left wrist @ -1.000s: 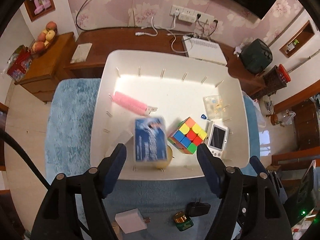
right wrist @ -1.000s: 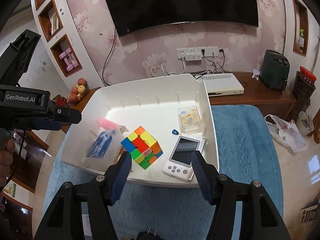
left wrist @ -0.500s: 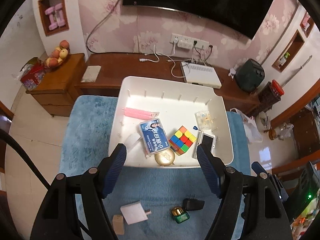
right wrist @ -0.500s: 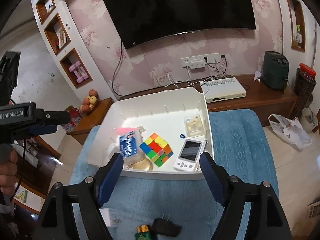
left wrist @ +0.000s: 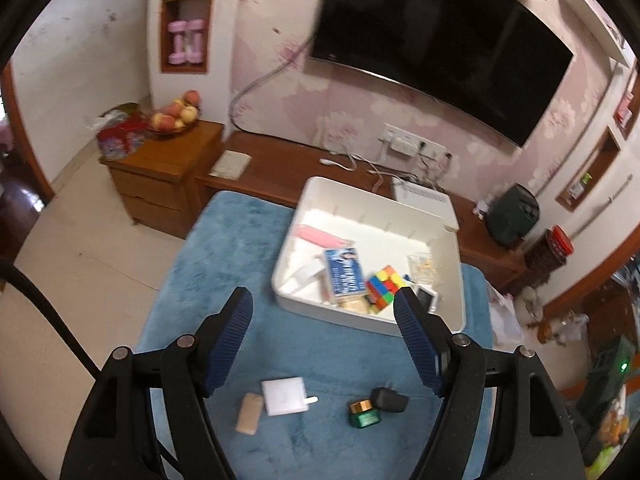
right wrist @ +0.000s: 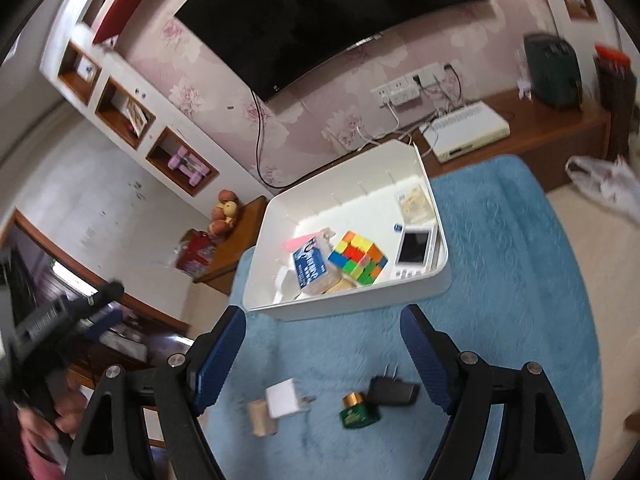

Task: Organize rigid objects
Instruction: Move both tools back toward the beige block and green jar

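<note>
Objects for sorting lie in two groups on a blue rug (left wrist: 224, 240). Nearest, by the rug's near edge, sit a tan block (left wrist: 249, 413), a white charger (left wrist: 284, 396) touching it, a green jar (left wrist: 363, 414) with a gold lid and a black plug (left wrist: 390, 399) touching the jar.

Both tongs hang above this near group, tilted down toward it. Left gripper (left wrist: 323, 326) stands wide open with nothing between its blue-ribbed pads; right gripper (right wrist: 322, 346) is equally wide apart and empty.

Farther along the rug, toward its far edge, rests a white tray (left wrist: 456, 280). Inside it, near its front wall, are a blue box (left wrist: 344, 270), a cube (left wrist: 383, 288) of many colours just beside it, and a white handheld (right wrist: 416, 252) at the right front corner. A pink bar (left wrist: 320, 236) lies nearer the left wall, and a clear case (left wrist: 423, 266) sits by the right wall.

Beyond the rug runs a low wooden bench (left wrist: 280, 170) with a white router (left wrist: 424, 202), under a wall-mounted TV (left wrist: 440, 44) on pink flowered wallpaper. A fruit bowl (left wrist: 174, 116) stands on a side cabinet at left.

Only the right wrist view shows the person's hand (right wrist: 44, 424) gripping the left tool's blurred handle; only the left shows a red-lidded jar (left wrist: 554, 250).
</note>
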Tool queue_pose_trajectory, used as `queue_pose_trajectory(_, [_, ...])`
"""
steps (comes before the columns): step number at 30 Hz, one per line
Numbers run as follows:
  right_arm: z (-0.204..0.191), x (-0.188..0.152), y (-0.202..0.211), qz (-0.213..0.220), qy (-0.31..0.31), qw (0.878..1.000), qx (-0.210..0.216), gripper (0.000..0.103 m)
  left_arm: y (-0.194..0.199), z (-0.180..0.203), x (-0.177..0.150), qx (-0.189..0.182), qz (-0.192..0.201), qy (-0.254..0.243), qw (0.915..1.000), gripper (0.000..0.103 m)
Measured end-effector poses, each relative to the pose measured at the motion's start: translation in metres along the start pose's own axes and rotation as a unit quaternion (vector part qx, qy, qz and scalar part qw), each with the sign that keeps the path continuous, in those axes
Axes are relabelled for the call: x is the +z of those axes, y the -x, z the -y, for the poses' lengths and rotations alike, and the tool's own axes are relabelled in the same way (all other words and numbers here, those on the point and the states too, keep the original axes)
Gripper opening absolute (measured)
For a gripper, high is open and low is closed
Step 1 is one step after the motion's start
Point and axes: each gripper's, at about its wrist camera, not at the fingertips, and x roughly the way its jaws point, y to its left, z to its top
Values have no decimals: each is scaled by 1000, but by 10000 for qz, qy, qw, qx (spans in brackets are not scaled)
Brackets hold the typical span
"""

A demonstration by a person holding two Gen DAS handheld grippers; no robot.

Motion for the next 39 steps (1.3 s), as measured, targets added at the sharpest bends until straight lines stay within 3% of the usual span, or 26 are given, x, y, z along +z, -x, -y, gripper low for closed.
queue_pose_trajectory(9, [42, -14, 0, -412, -910, 9950, -15, 80, 16, -29, -42, 394, 50, 253, 9989, 76])
queue_pose_trajectory(19, [74, -36, -21, -994, -1914, 9764, -145, 80, 1, -43, -78, 931, -340, -167, 9949, 76])
queue_pose_trajectory(32, [79, -81, -70, -1769, -3133, 9326, -290, 80, -52, -53, -97, 702, -1184, -616, 9886, 76])
queue_pose_trajectory(39, [73, -105, -94, -1840, -3787, 9053, -560, 80, -82, -72, -98, 434, -1690, -732, 9819, 76])
